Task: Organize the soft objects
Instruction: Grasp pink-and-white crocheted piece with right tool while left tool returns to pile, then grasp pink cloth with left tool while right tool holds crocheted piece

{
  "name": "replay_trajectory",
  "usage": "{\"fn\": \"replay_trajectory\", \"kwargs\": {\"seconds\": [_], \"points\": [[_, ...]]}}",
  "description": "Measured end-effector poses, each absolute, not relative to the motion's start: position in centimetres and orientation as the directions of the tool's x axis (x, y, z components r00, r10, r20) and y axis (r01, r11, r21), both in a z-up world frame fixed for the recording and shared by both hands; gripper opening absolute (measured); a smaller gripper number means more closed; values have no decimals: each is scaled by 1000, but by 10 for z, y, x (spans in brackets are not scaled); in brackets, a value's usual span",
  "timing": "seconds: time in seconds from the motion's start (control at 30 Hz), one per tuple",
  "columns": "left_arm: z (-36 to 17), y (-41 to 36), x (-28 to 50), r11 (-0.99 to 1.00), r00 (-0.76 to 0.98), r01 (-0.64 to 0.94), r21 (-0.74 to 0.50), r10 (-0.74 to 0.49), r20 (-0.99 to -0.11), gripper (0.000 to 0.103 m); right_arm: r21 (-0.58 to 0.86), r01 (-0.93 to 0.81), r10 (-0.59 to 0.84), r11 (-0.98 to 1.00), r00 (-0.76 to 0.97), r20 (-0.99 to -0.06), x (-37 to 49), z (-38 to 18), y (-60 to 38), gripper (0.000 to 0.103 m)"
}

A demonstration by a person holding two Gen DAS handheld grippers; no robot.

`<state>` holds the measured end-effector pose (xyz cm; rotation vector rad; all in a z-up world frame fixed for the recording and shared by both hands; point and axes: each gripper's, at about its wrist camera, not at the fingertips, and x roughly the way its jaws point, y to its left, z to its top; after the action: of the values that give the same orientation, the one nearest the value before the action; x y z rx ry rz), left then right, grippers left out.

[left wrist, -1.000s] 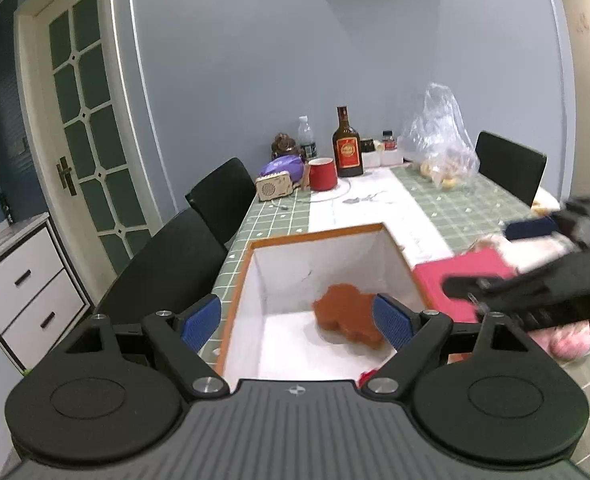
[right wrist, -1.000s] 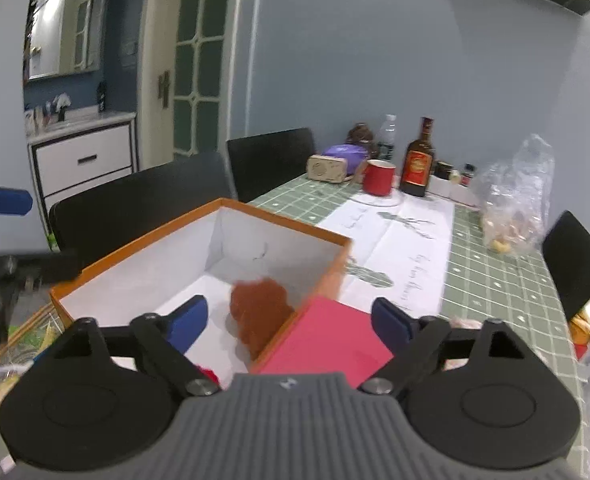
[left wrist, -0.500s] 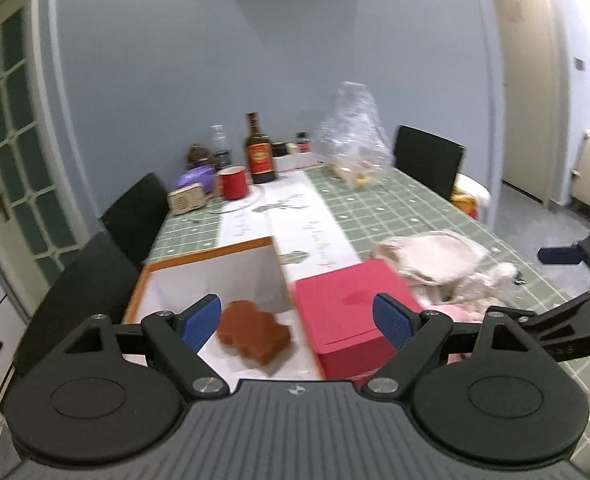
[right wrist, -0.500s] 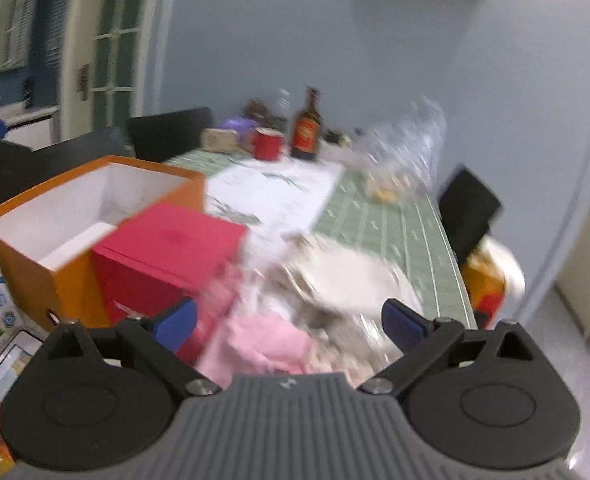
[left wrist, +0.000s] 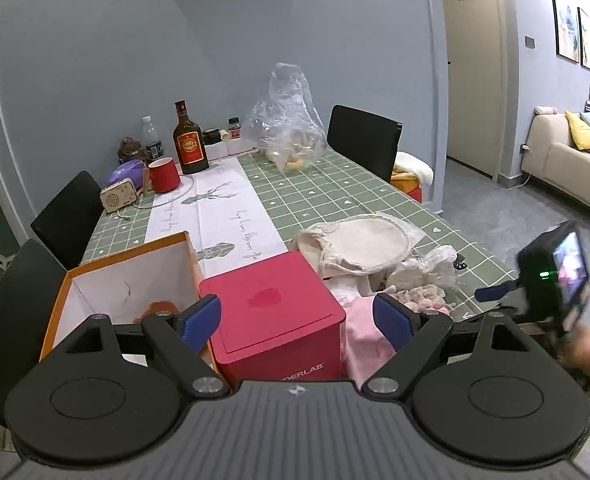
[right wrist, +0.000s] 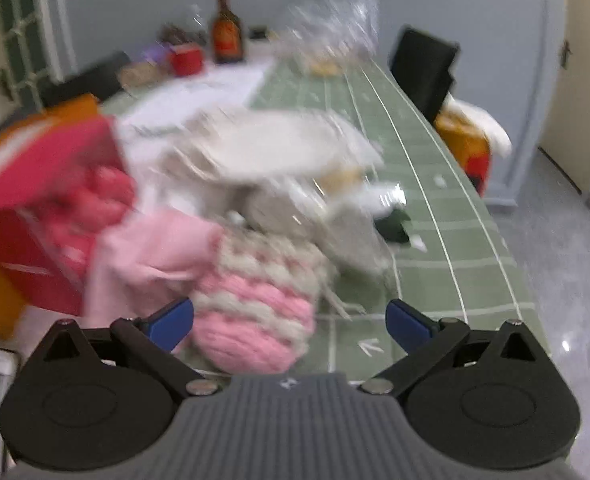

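Step in hand: reaching with the right tool (right wrist: 289, 324) for the pink-and-cream knitted piece (right wrist: 255, 304), probably to lift it out of the soft pile.
Right tool: jaws opening, near their widest, nothing held; the knitted piece lies just ahead, closer to its left finger than its right.
Left tool: (left wrist: 297, 316) jaws spread wide and empty, pointing over the red box (left wrist: 273, 312).
Where the soft things lie: the knitted piece sits at the near edge of the tabletop (right wrist: 435, 216), touching the pink cloth (right wrist: 151, 248) to its left; behind both are a crinkled plastic-wrapped bundle (right wrist: 335, 216) and a cream fabric piece (right wrist: 271, 148).
Likely destination: the orange-rimmed open box (left wrist: 127, 280), ahead-left of the left tool, beside the red box; a brown soft item (left wrist: 157, 308) already lies inside.
Doing it well: centre the jaws on the knitted piece first, then close on its bulk, not on a loose fringe.
Risk: the pink cloth touches it and may drag along; the view is blurred, so exact edges are hard to judge.
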<state>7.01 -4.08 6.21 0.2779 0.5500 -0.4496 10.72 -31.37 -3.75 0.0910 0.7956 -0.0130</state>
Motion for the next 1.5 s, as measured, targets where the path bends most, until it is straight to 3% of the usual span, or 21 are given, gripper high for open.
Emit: {"fn": "replay_trajectory", "kwargs": {"seconds": [0.13,0.23,0.3,0.37,0.43,0.57,0.93,1.13,1.3,1.5], "points": [[57,-42,71,867,755,477,144,-320,-572,101,178,21,112,984,700,-705,111,-47,-318,100],[54,-44,69,865,756,476,161,-308,-578,101,167,10,112,986,703,-702,114,-50,-312,99],[52,-45,68,860,756,481,171,-308,-578,101,138,-1,99,990,702,-705,116,-53,-307,92],[52,-46,67,859,756,483,173,-308,-577,101,161,-56,152,985,714,-683,113,-54,-305,72],[52,-47,67,858,754,483,175,-306,-581,101,146,-92,167,985,715,-679,109,-53,-302,62],[51,-49,68,860,757,477,184,-295,-584,101,107,-128,166,986,723,-670,95,-51,-300,54],[38,-68,72,822,728,519,234,-282,-625,101,94,-97,135,991,722,-679,50,-46,-311,54],[30,-95,73,785,721,546,292,-263,-641,101,63,-38,70,997,759,-647,16,-49,-310,55],[12,-125,70,724,735,570,388,-239,-635,101,134,27,60,991,796,-602,-2,-62,-311,56],[-16,-154,83,688,703,608,397,-233,-672,101,54,12,21,998,816,-578,-5,-68,-299,59]]}}
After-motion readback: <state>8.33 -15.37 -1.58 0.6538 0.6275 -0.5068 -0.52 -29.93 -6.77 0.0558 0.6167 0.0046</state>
